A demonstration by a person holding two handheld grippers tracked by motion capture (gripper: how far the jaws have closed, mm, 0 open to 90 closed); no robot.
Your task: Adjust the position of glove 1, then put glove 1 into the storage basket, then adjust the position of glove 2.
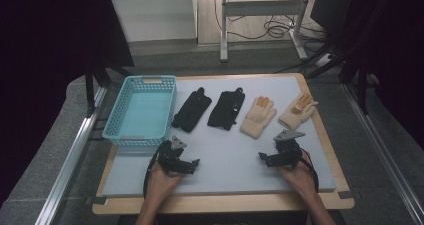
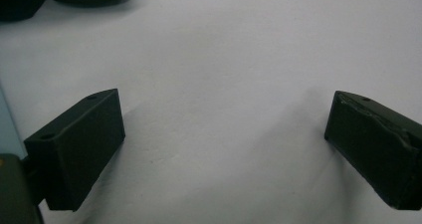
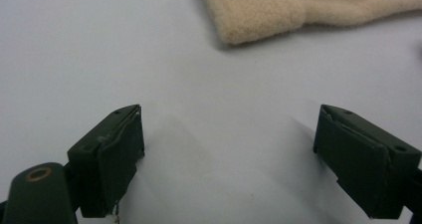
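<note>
Four gloves lie in a row across the white mat (image 1: 225, 155). Two black gloves (image 1: 192, 110) (image 1: 226, 108) are on the left of the row. Two cream gloves with orange fingertips (image 1: 258, 115) (image 1: 298, 110) are on the right. My left gripper (image 1: 176, 157) rests near the mat's front left, open with nothing between its jaws. Over the bare mat, the left gripper (image 2: 224, 134) has its jaws wide apart. My right gripper (image 1: 281, 152) sits at the front right, open and empty. Just ahead of the right gripper (image 3: 229, 139) lies a cream glove's cuff (image 3: 263, 10).
A light blue plastic basket (image 1: 142, 111) stands empty at the mat's left edge, beside the black gloves. The wooden table edge (image 1: 225, 204) runs along the front. Metal rails flank the table on both sides.
</note>
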